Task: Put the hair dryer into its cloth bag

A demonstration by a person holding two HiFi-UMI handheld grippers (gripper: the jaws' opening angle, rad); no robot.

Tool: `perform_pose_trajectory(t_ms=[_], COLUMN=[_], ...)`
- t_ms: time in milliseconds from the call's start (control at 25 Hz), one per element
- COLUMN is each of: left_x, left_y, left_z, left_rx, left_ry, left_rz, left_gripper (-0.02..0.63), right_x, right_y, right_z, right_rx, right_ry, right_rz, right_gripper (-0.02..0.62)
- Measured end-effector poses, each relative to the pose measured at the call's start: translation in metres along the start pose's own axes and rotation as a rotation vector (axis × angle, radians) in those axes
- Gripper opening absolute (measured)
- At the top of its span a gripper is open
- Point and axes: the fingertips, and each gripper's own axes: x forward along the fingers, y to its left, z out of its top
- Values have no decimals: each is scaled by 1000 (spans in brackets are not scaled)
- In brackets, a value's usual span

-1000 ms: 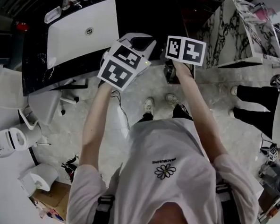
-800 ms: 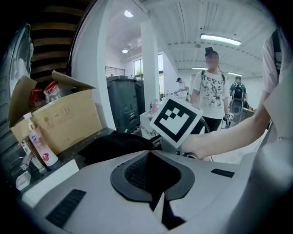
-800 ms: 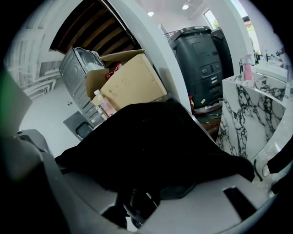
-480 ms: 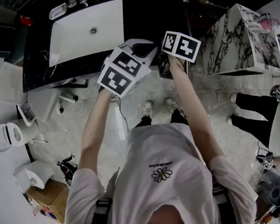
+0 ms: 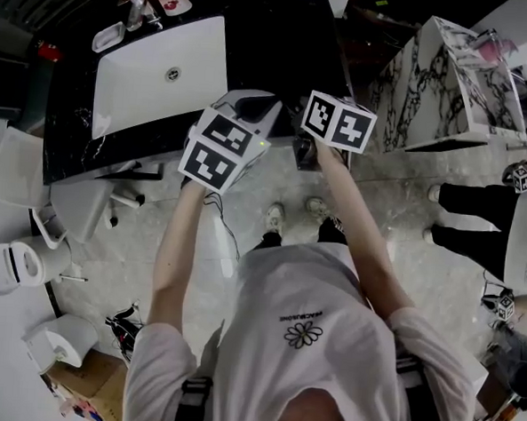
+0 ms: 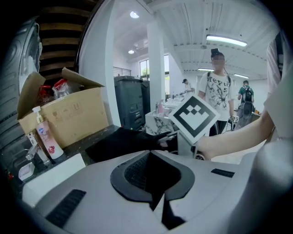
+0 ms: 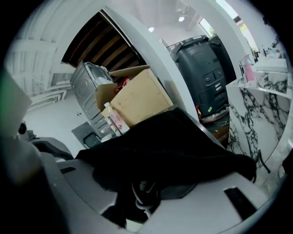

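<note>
The black cloth bag lies crumpled on the black counter beside the sink. In the right gripper view its cloth drapes over my right gripper, which is shut on the bag; a pale cord loop shows under the cloth between the jaws. My left gripper is shut with nothing in it, just left of the bag. From above, the left marker cube and the right marker cube hover at the counter's near edge. No hair dryer body shows in any view.
A white sink fills the counter's left part. A cardboard box and a pink bottle stand at the back. A dark bin and a marble stand are to the right. People stand behind.
The right gripper has shifted slightly, still holding the bag. The left gripper has stayed in place and shut.
</note>
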Motion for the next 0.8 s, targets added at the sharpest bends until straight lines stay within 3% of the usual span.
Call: perform_pose_trajectory(t_ms=[240, 640, 800], left_x=[-2, 8, 16], left_y=[-6, -18, -21], left_z=[-9, -38, -54], left_rx=[3, 88, 76], left_ry=[11, 112, 147], left_rz=[12, 29, 36], left_gripper=[15, 15, 17], right_x=[-42, -105, -121], right_y=[11, 6, -7], right_z=[-12, -27, -28], right_rx=[-119, -182, -205], right_ry=[-5, -13, -32], right_rz=[42, 56, 20], right_gripper=[158, 144, 129])
